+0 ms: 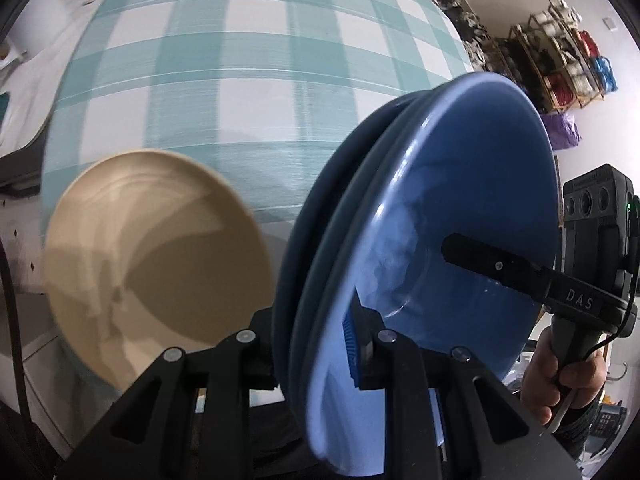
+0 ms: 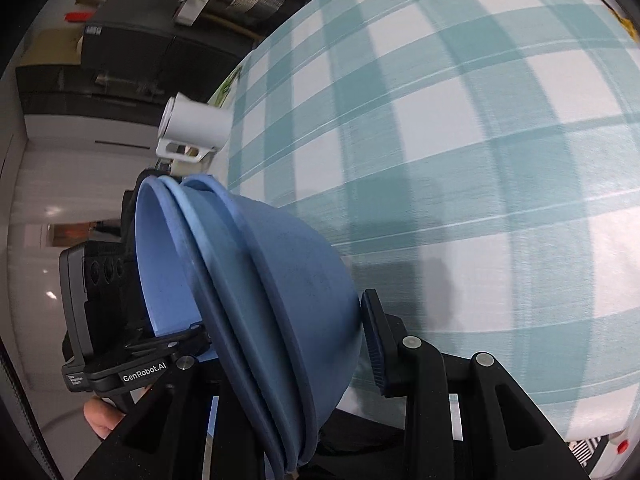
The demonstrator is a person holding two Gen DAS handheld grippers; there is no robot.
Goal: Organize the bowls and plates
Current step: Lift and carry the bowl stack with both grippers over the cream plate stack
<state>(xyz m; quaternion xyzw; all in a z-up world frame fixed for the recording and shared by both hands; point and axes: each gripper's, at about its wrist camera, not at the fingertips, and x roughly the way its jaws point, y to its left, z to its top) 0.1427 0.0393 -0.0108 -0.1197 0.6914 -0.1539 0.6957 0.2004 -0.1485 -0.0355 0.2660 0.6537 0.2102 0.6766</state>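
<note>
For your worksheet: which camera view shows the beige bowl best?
The left wrist view: the beige bowl lies on the checked tablecloth, its inside open to the camera, though blurred. The right wrist view shows none of it.

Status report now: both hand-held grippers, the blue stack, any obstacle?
Left hand-held gripper and right hand-held gripper both shut on stack of blue bowls, lifted over checked tablecloth. Beige bowl sits beside. Nothing blocking.

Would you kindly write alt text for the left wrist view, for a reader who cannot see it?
A nested stack of blue bowls is held tilted on edge above a teal-and-white checked tablecloth, its near rim gripped by the left tool and its far side by the right tool. A tan bowl sits on the cloth to the left.
</note>
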